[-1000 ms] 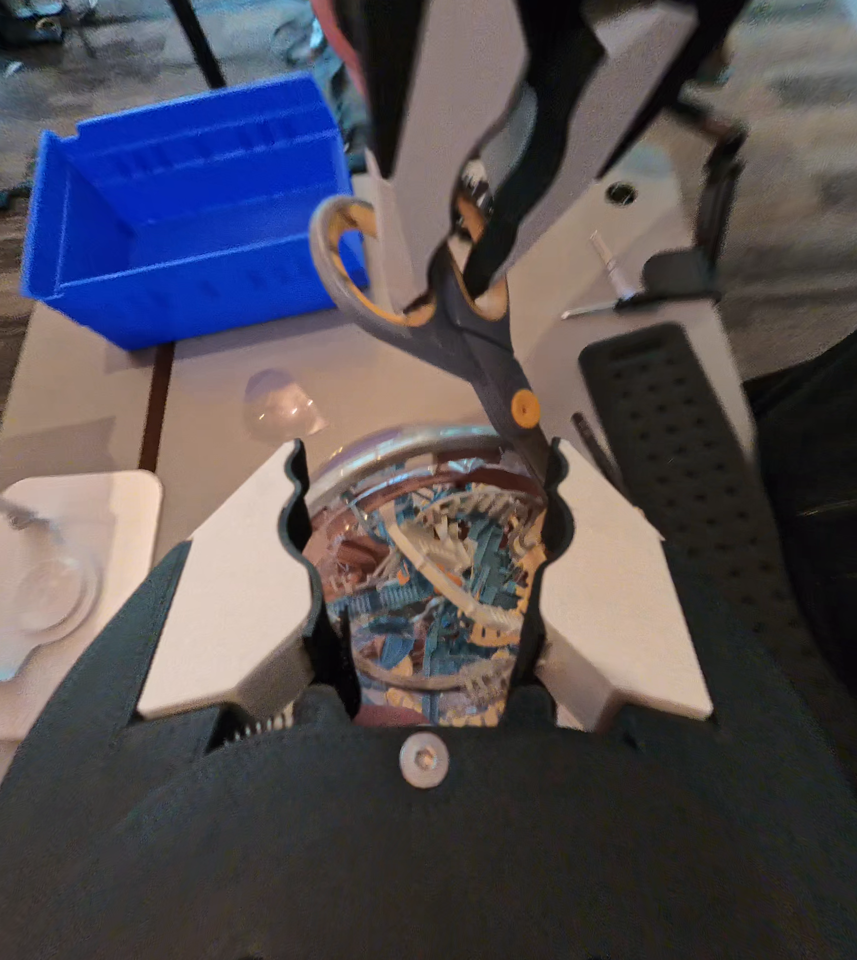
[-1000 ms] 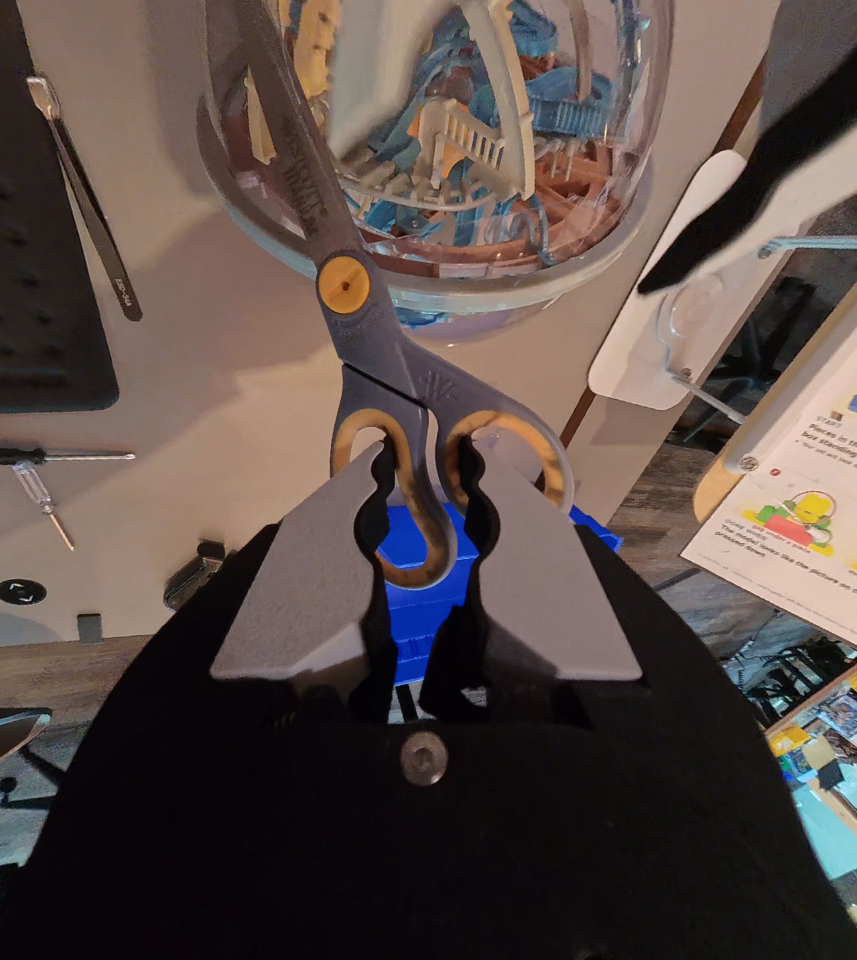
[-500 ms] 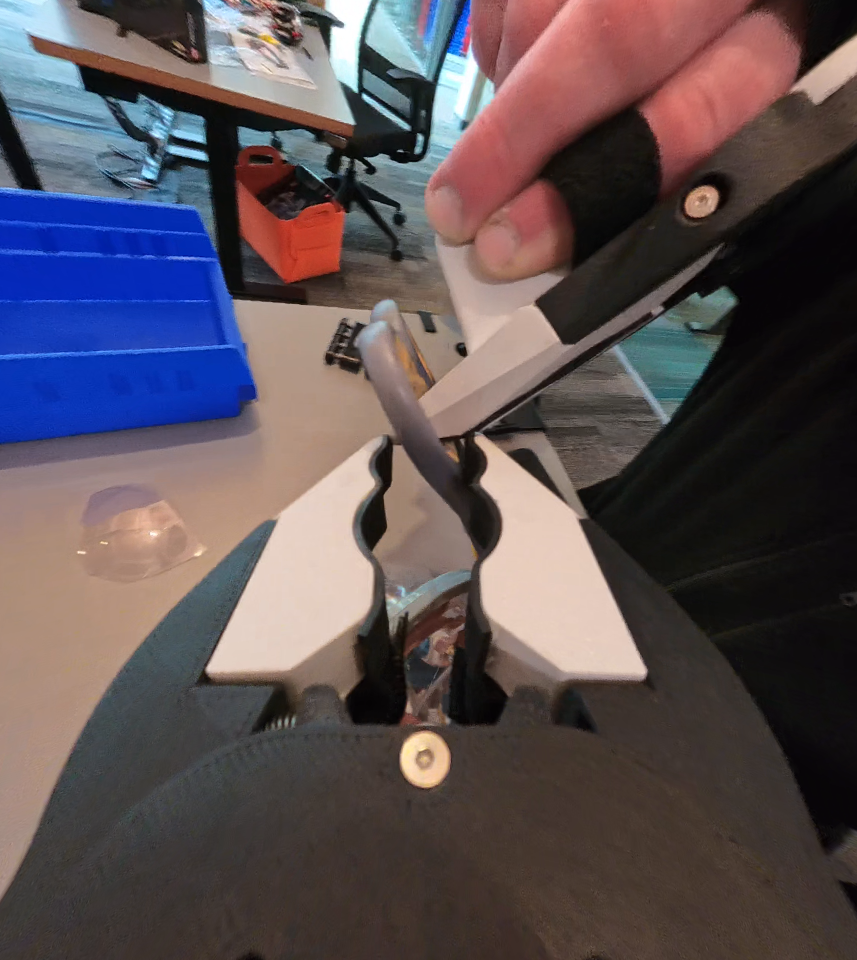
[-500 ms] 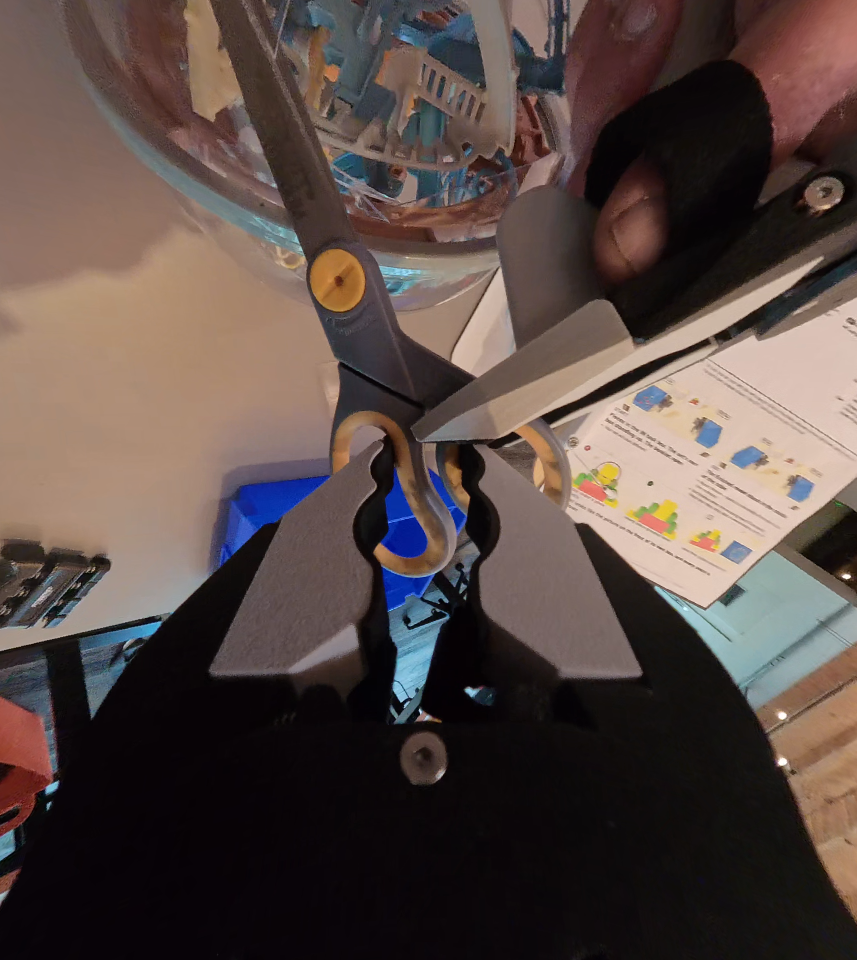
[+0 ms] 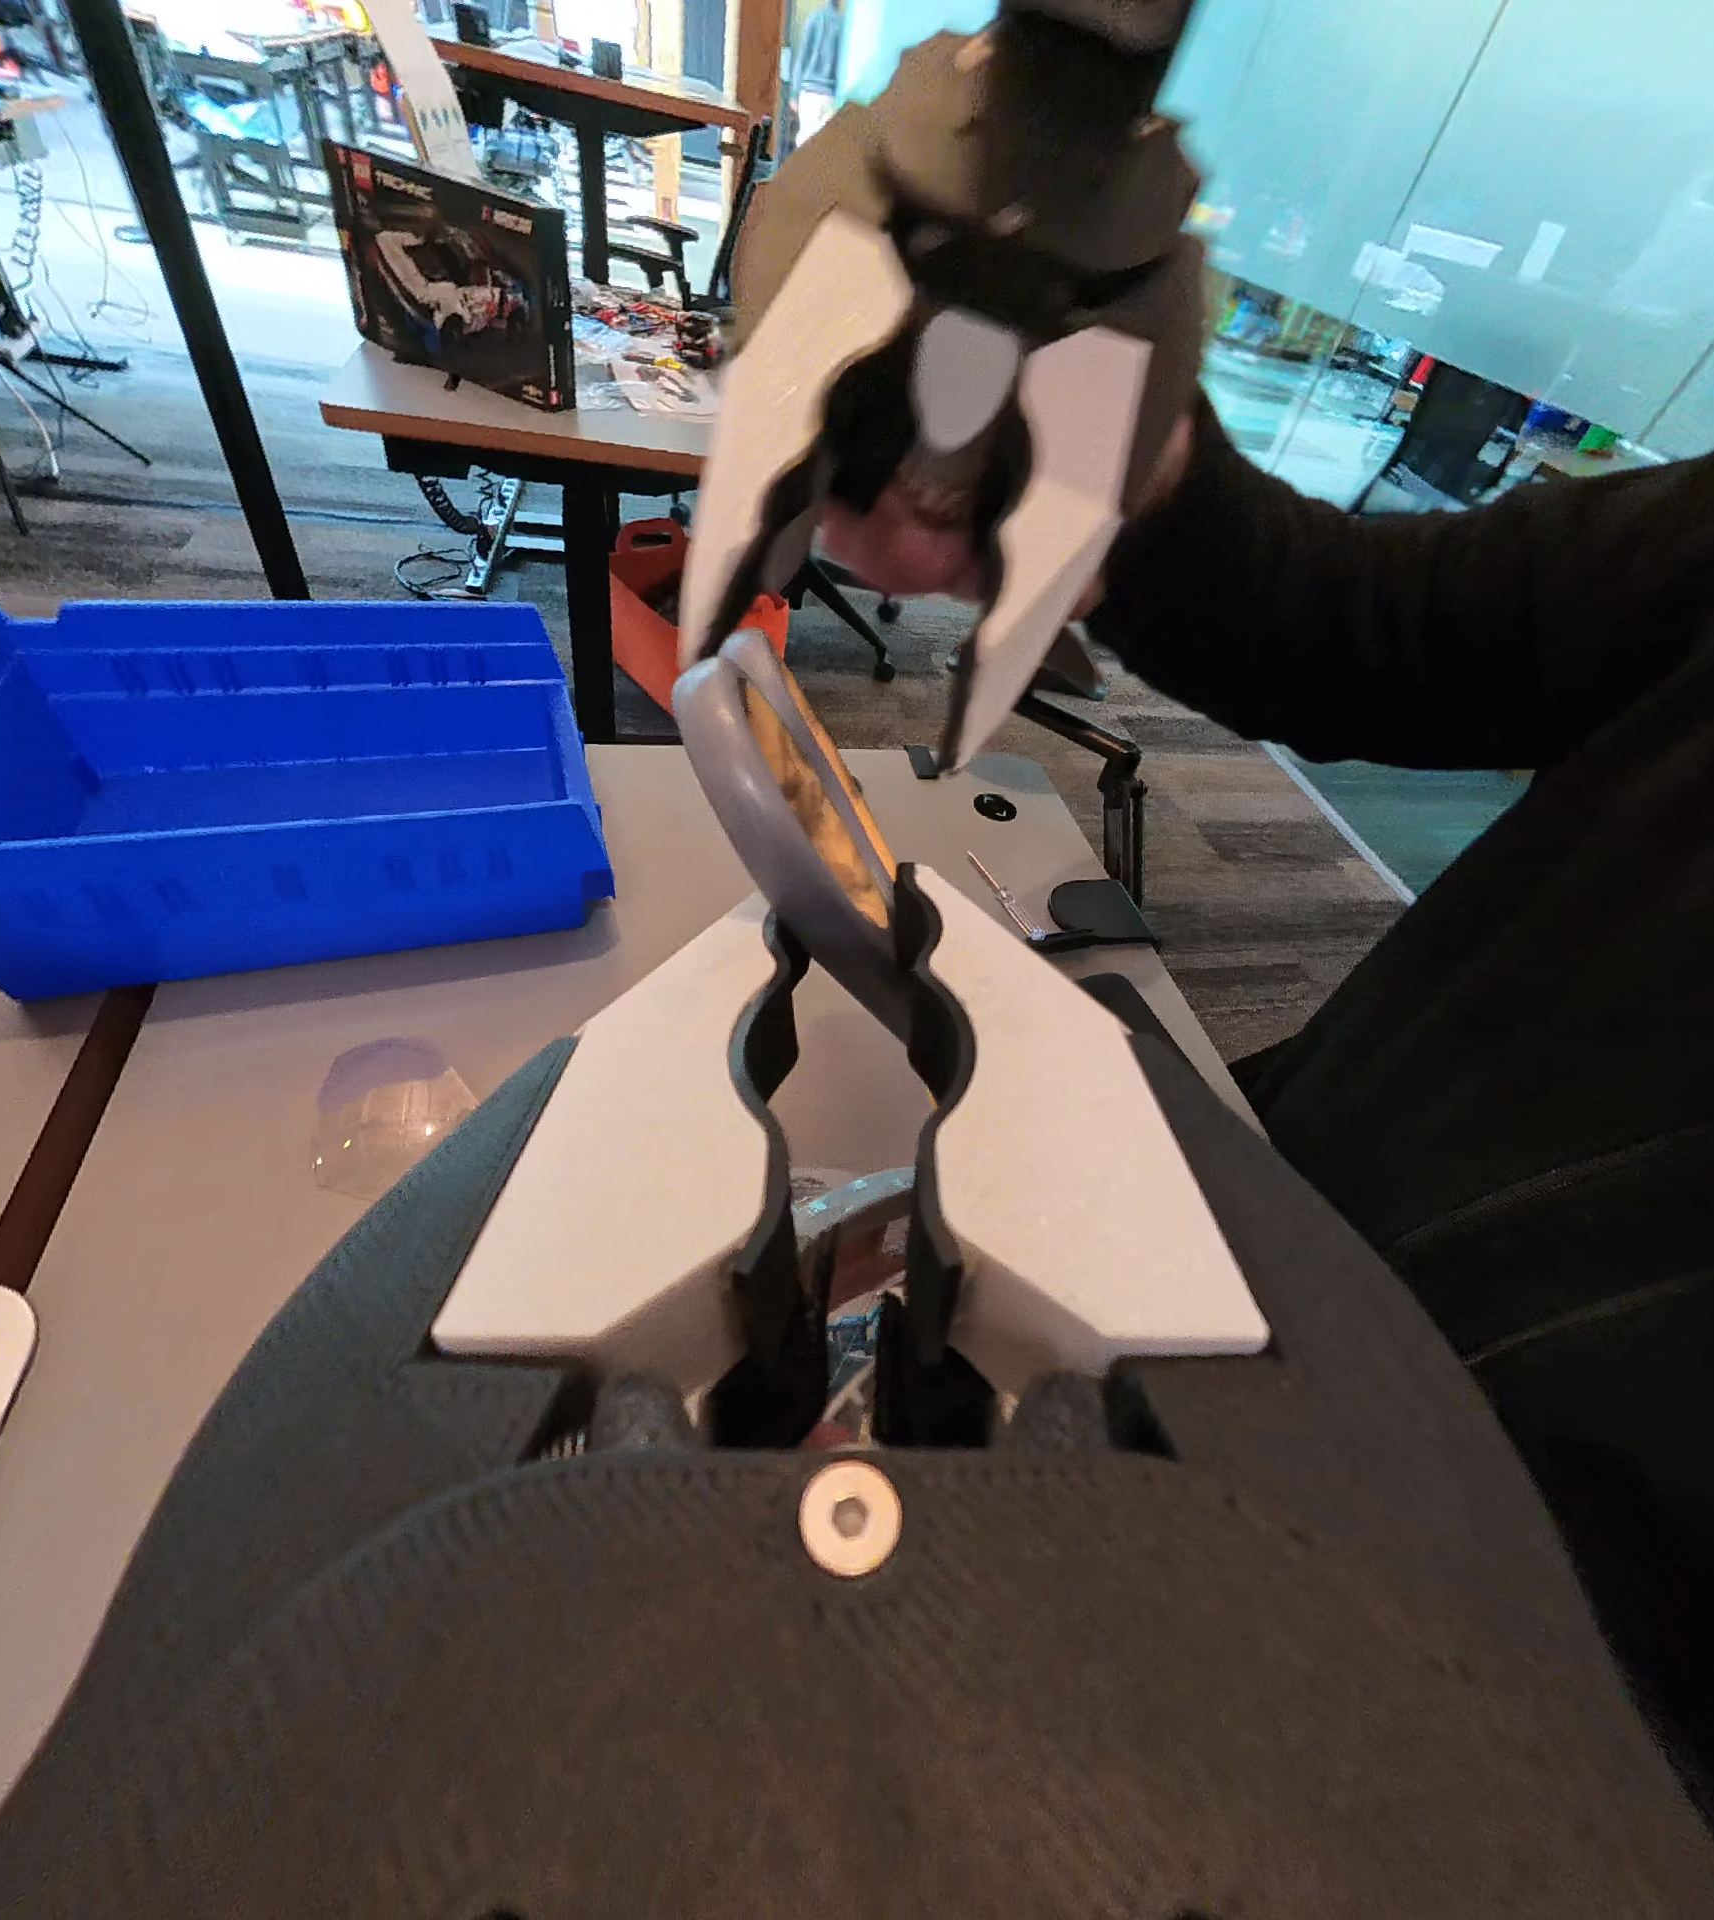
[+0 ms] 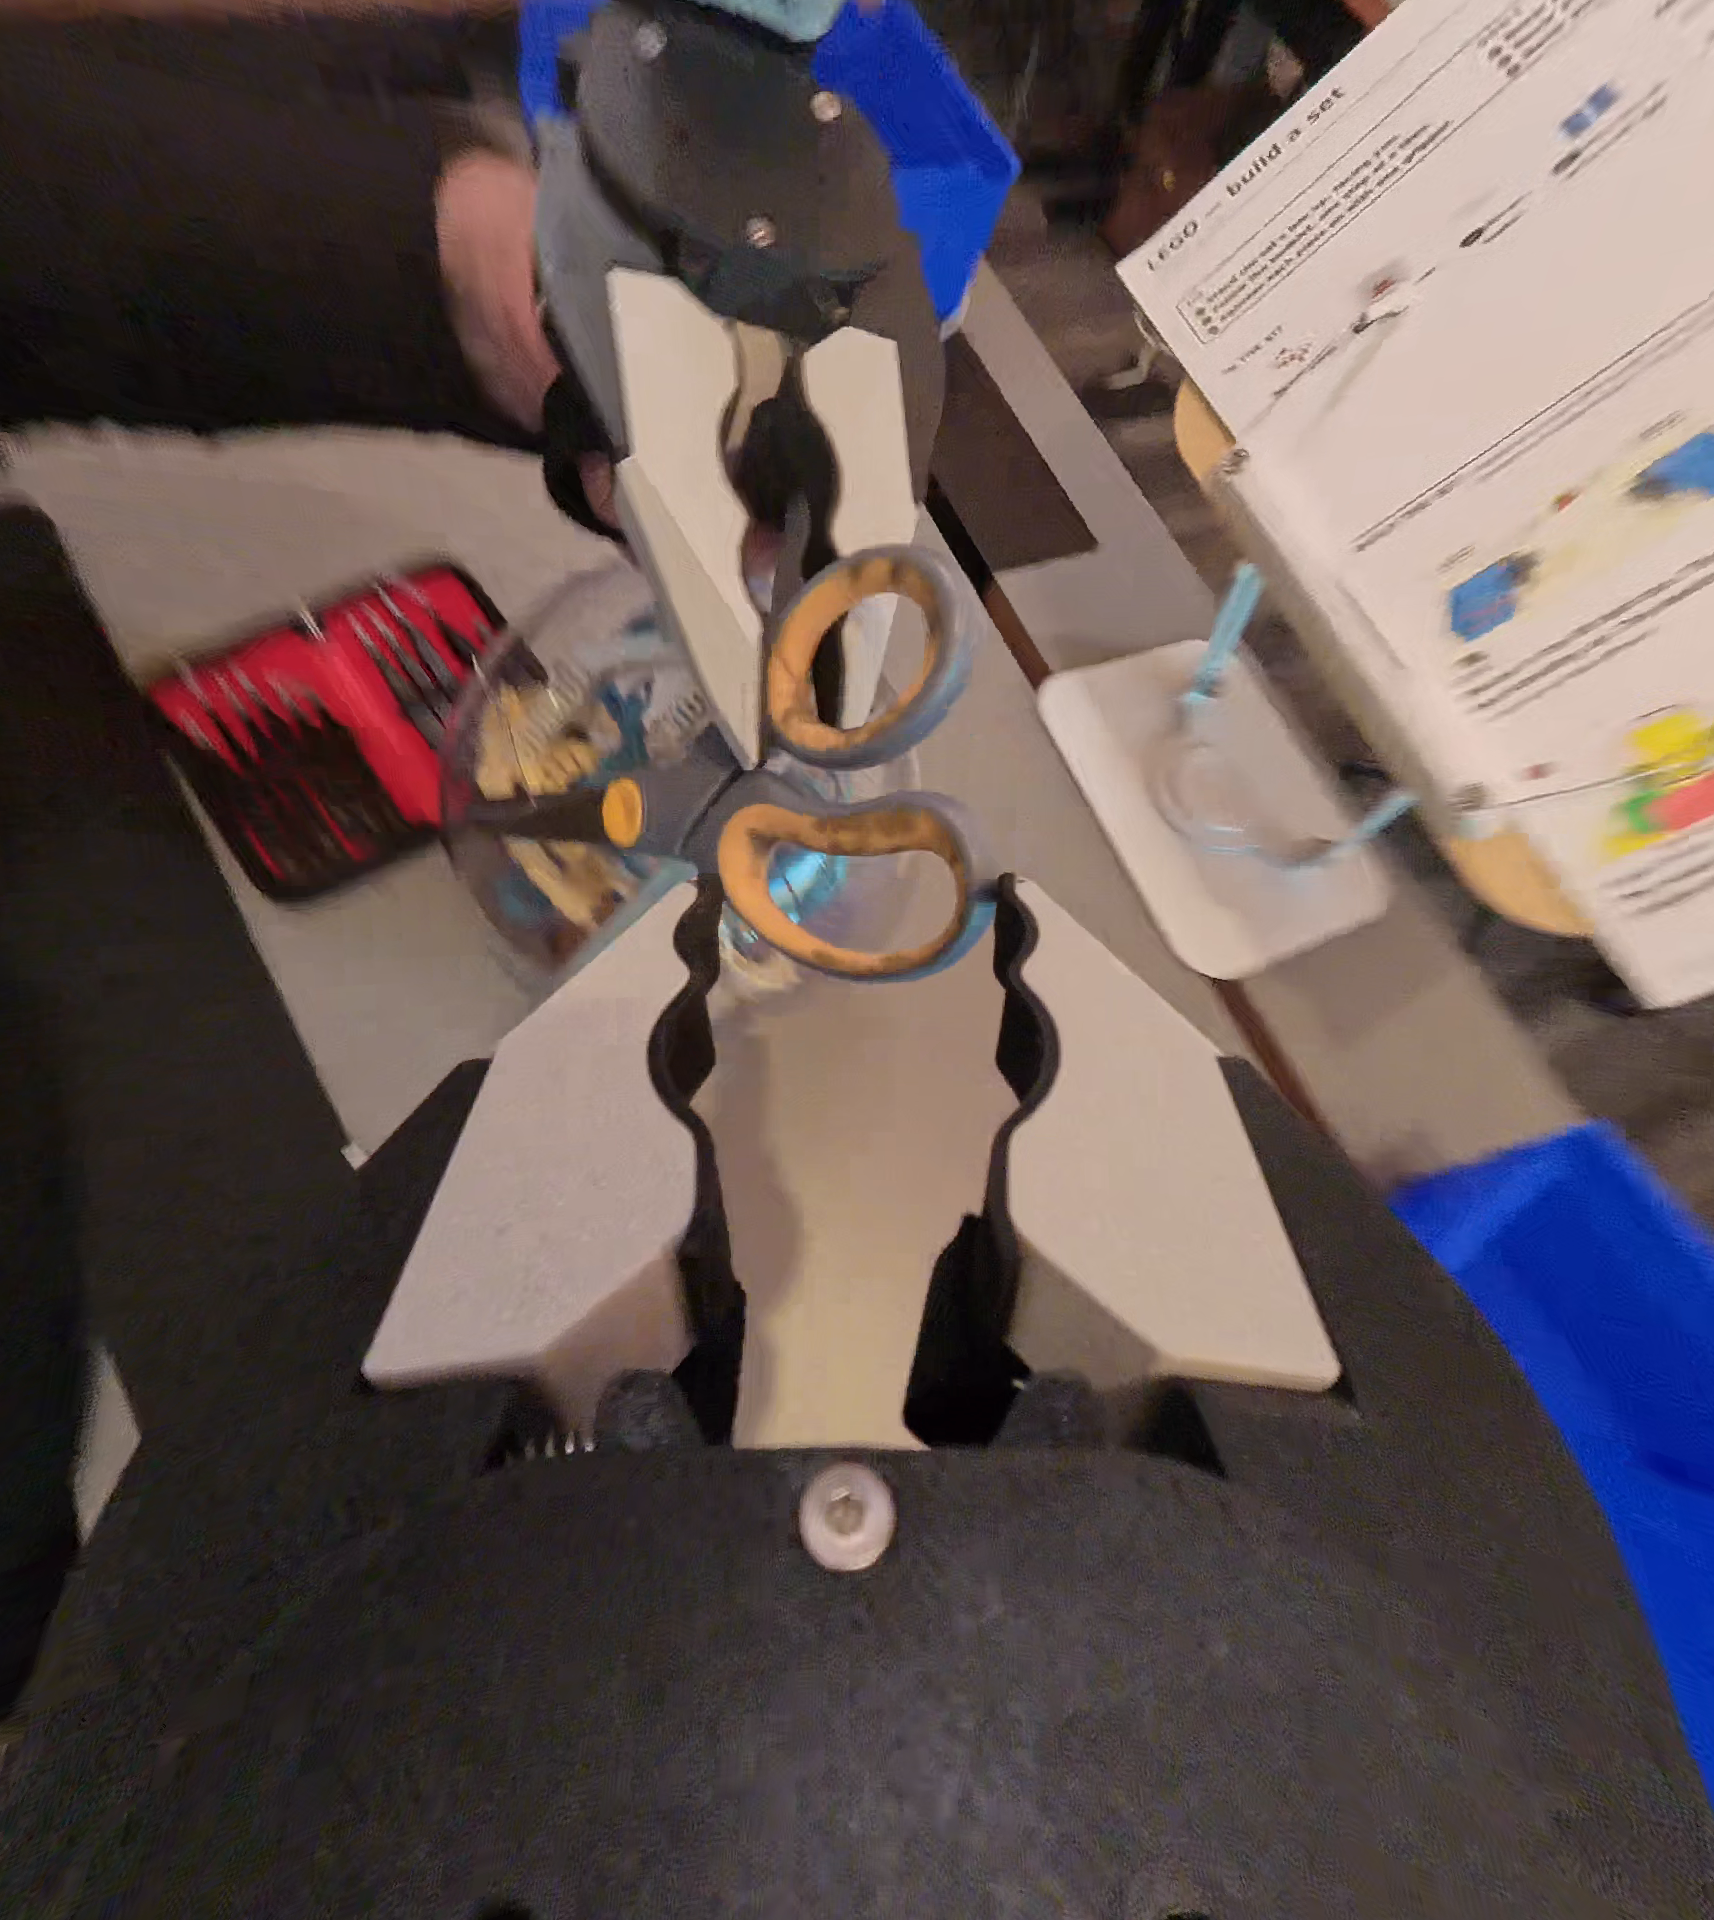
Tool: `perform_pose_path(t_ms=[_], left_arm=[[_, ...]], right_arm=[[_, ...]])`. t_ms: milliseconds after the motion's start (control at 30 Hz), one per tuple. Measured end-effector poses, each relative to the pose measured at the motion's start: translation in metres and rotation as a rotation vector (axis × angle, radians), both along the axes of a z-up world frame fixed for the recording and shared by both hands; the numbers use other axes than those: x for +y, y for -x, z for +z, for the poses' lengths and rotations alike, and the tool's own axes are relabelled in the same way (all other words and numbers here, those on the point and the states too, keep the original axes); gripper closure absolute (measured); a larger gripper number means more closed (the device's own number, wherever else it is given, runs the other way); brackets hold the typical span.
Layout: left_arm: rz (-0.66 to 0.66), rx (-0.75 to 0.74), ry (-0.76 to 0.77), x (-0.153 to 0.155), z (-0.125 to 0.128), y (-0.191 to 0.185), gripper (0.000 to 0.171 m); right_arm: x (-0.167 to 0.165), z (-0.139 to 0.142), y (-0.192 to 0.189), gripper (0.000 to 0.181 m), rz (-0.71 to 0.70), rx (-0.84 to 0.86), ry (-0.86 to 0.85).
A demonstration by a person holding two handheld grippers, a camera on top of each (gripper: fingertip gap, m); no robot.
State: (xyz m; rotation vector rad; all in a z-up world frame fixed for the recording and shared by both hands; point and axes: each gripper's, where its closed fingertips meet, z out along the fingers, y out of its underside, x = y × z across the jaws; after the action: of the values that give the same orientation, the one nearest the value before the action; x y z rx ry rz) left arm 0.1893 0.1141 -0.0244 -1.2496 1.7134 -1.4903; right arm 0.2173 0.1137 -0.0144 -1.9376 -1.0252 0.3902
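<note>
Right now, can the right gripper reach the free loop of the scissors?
Probably yes: right gripper open, the free loop of the scissors just ahead of its jaws, nothing between; left gripper holds the other loop.

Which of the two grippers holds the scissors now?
The left gripper: its fingers are closed on one handle loop of the grey and orange scissors. The right gripper has its fingers spread wide and clamps nothing.
</note>
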Motion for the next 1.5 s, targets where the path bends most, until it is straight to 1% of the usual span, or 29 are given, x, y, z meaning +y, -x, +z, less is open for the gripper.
perform_pose_path(t_ms=[33,67,100,133,167,200,267,333,367,433,500,567,700,800,900,1033,1200,1233,1267,1300,1333,1367,1400,1500], left_arm=[[-0.012,-0.011,-0.008,-0.003,0.001,0.001,0.159],[-0.025,-0.026,-0.002,-0.006,0.002,0.002,0.159],[-0.036,-0.036,0.003,-0.008,0.003,0.003,0.160],[-0.039,-0.043,-0.004,-0.009,0.002,0.004,0.159],[-0.050,-0.050,0.001,-0.011,0.003,0.006,0.159],[-0.055,-0.055,0.003,-0.011,0.004,0.009,0.159],[-0.040,-0.066,-0.014,-0.009,0.007,0.014,0.156],[-0.015,-0.084,-0.022,-0.002,0.016,0.018,0.141],[-0.021,-0.097,-0.005,0.000,0.022,0.022,0.140],[-0.014,-0.123,-0.006,0.006,0.032,0.026,0.145],[-0.020,-0.113,-0.032,0.004,0.032,0.027,0.157],[-0.016,-0.122,-0.030,0.004,0.034,0.029,0.158],[0.039,-0.091,-0.024,0.014,0.024,0.035,0.159],[0.059,-0.088,0.033,0.023,0.015,0.049,0.162],[0.066,-0.078,0.020,0.021,0.008,0.061,0.163],[0.068,-0.073,-0.022,0.018,0.008,0.067,0.164],[0.073,-0.082,0.006,0.018,0.008,0.066,0.163],[0.082,-0.080,0.009,0.018,0.008,0.064,0.160],[0.091,-0.090,0.013,0.018,0.011,0.062,0.146],[0.087,-0.103,0.033,0.017,0.016,0.060,0.147],[0.079,-0.098,0.043,0.017,0.018,0.059,0.152],[0.105,-0.087,0.029,0.022,0.017,0.057,0.163],[0.126,-0.060,0.038,0.028,0.014,0.055,0.161],[0.129,0.008,0.114,0.035,0.004,0.053,0.163]], right_arm=[[0.004,-0.007,0.001,0.130,-0.010,0.083,0.033],[0.006,-0.012,0.006,0.126,0.011,0.173,0.072],[0.003,-0.012,0.016,0.128,0.069,0.272,0.114],[0.000,-0.009,0.024,0.135,0.122,0.356,0.130],[0.001,-0.006,0.029,0.150,0.152,0.409,0.121],[0.001,-0.005,0.033,0.160,0.177,0.447,0.126],[-0.002,0.000,0.040,0.166,0.232,0.500,0.135],[-0.004,0.004,0.045,0.167,0.261,0.489,0.127],[-0.005,0.007,0.047,0.168,0.269,0.475,0.121],[-0.006,0.012,0.049,0.168,0.276,0.451,0.118],[-0.003,0.016,0.051,0.169,0.265,0.432,0.112],[-0.002,0.019,0.051,0.169,0.262,0.423,0.131],[0.002,0.015,0.051,0.171,0.274,0.461,0.223],[0.006,0.007,0.047,0.172,0.281,0.492,0.255],[0.003,0.000,0.048,0.173,0.293,0.466,0.228],[-0.001,0.001,0.054,0.173,0.313,0.433,0.209],[0.001,0.000,0.056,0.173,0.315,0.449,0.236],[0.002,0.000,0.056,0.173,0.313,0.449,0.244],[0.003,0.000,0.057,0.173,0.317,0.448,0.251],[0.003,0.000,0.058,0.173,0.328,0.449,0.262],[0.004,-0.001,0.059,0.173,0.337,0.459,0.278],[0.006,-0.003,0.058,0.173,0.339,0.480,0.303],[0.009,-0.006,0.057,0.173,0.337,0.500,0.330],[0.016,-0.015,0.051,0.173,0.319,0.553,0.388]])
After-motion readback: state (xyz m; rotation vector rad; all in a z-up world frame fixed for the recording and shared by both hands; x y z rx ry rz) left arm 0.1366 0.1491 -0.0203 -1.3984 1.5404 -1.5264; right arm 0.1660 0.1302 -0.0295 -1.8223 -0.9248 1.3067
